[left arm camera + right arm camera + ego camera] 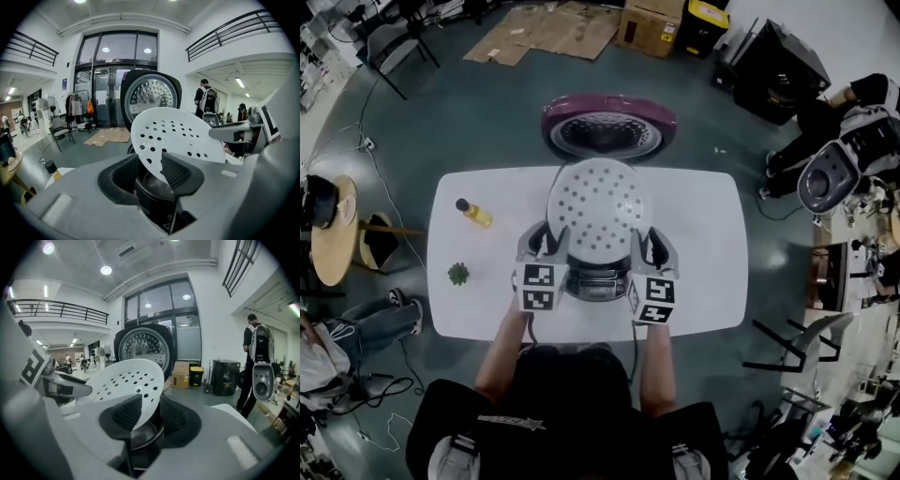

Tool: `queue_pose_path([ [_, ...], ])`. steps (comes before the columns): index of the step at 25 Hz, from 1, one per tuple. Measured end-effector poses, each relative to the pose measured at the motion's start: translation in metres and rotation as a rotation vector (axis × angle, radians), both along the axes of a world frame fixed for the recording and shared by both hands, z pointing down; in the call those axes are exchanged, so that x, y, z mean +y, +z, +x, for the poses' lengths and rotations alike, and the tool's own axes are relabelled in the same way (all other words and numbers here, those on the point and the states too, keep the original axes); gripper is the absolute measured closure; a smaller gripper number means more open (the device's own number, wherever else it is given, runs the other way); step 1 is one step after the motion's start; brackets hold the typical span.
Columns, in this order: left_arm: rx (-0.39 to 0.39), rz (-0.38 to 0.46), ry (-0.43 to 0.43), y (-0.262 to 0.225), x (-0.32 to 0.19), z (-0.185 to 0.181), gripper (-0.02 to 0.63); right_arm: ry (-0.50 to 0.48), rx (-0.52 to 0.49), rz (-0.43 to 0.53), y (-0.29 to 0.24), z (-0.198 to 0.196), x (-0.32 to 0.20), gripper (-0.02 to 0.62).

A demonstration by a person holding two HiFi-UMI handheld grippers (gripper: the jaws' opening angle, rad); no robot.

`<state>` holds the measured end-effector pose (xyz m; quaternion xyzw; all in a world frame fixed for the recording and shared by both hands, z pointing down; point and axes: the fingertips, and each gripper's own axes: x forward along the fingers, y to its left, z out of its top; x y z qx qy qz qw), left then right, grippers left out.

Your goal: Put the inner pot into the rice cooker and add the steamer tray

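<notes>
Steamer tray (598, 204) hangs tilted over the rice cooker (598, 283), which stands mid-worktop (712, 244). L hand-held gripper (542, 242) has the tray rim at approx 8 o'clock and R hand-held gripper (654, 246) has it at approx 4 o'clock, jaws of each narrowed onto the rim. Inner pot (143, 434) sits in the cooker, just under the tray's near edge. Cooker lid (609, 127) stands open toward 12 o'clock. Bottle (474, 212) w/ yellow liquid is at 9 o'clock of the cooker and a small green plant (457, 273) at 8 o'clock, both well apart from it.
</notes>
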<state>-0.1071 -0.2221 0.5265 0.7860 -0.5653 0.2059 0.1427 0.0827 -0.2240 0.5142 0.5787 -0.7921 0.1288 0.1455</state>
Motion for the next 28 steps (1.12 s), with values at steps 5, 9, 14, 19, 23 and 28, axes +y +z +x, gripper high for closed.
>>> queue_pose_path([
  [5,-0.01,-0.05,0.009,0.018,-0.001,0.001,0.439,0.001,0.015,-0.056,0.018,0.0,-0.002,0.48],
  [9,-0.023,-0.084,0.011,0.031,0.003,0.001,0.436,0.001,0.031,-0.1,0.032,0.0,0.001,0.479],
  [14,-0.035,-0.131,0.017,0.046,0.006,0.0,0.433,-0.002,0.041,-0.147,0.046,-0.001,0.004,0.479],
  [19,-0.059,-0.154,0.02,0.054,0.001,0.004,0.43,-0.002,0.033,-0.202,0.056,0.004,0.0,0.477],
  [23,-0.074,-0.176,0.024,0.06,-0.001,0.006,0.43,-0.008,0.027,-0.252,0.064,0.004,-0.003,0.477],
  [28,-0.101,-0.202,0.024,0.061,-0.002,0.005,0.43,-0.005,0.026,-0.318,0.073,0.003,-0.005,0.477],
])
